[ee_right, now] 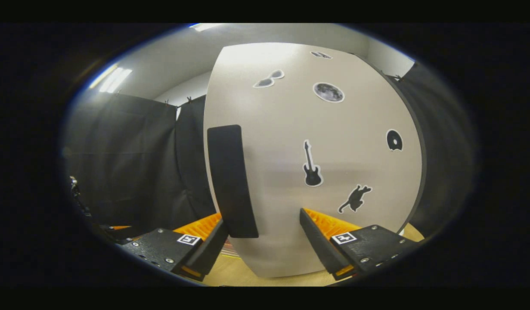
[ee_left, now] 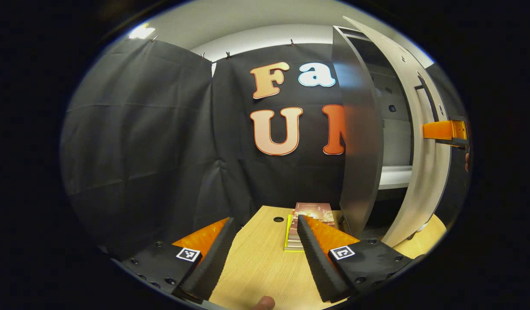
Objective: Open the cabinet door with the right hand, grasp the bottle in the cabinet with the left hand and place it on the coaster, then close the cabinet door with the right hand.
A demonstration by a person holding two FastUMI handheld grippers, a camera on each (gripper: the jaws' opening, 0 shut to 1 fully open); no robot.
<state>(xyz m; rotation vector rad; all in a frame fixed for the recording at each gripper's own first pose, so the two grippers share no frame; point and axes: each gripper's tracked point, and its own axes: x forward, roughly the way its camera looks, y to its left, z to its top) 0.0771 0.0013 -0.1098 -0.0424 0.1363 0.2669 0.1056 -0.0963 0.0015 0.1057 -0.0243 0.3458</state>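
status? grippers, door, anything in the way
Left gripper open, empty, over table. Right gripper open at cabinet door, handle ungrasped. Door ajar. No bottle visible.

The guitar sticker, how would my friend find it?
Look at the big pale cabinet door in the right gripper view. Near its middle, right of the tall black handle, is the guitar sticker. It stands upright with a long thin neck, unlike the cat below it or the round moon above.

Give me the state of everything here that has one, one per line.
Cabinet door: swung partly open.
Door handle: not gripped, between the right fingers.
Cabinet: open, shelf visible, no bottle seen inside.
Books: stacked flat on the table.
Left hand-held gripper: open, empty.
Right hand-held gripper: open.
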